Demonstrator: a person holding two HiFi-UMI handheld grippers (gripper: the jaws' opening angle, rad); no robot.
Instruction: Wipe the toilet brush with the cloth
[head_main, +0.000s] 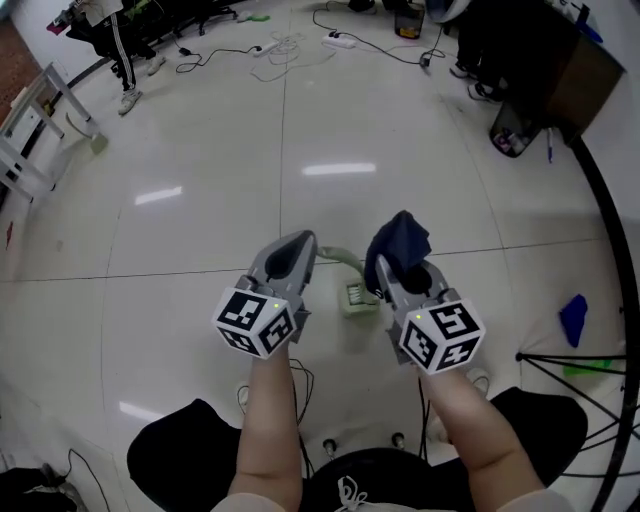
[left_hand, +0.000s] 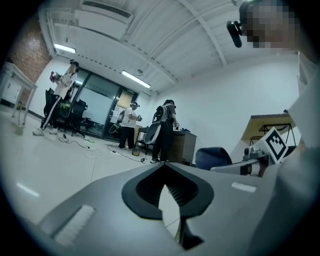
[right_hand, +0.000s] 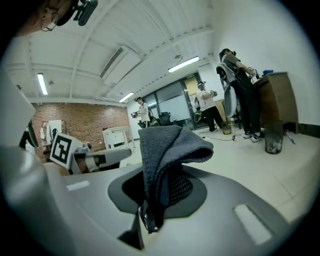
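Two claws are up in front of you, side by side above the floor (head_main: 200, 150). Your right claw (head_main: 392, 268) is clamped on the cloth (head_main: 402, 240), a dark blue towel pinched at a bunched fold. The rest of it stands up and flops over the far end of the jaws.

Your left claw (head_main: 298, 245) is drawn down narrow, its tips nearly meeting. In the left gripper view only a pale sliver shows between its pads. I take that sliver for the end of the handle (head_main: 340, 260), because in the head view the handle runs out from that claw's tip.

The toilet brush (head_main: 358, 296) sits between the two claws. Its pale green handle curves right from the left claw, and its square ribbed head hangs nearer to you, just left of the right claw.

Expect the brush to be light, with a smooth, slender handle that looks stiff. Held at one end like this, it will likely want to swivel in the pads, so keep the grip firm and press gently. The ribs on the head look as if they will flex. The cloth is soft and limp, so wipe with the free flap and wrap it around the handle.
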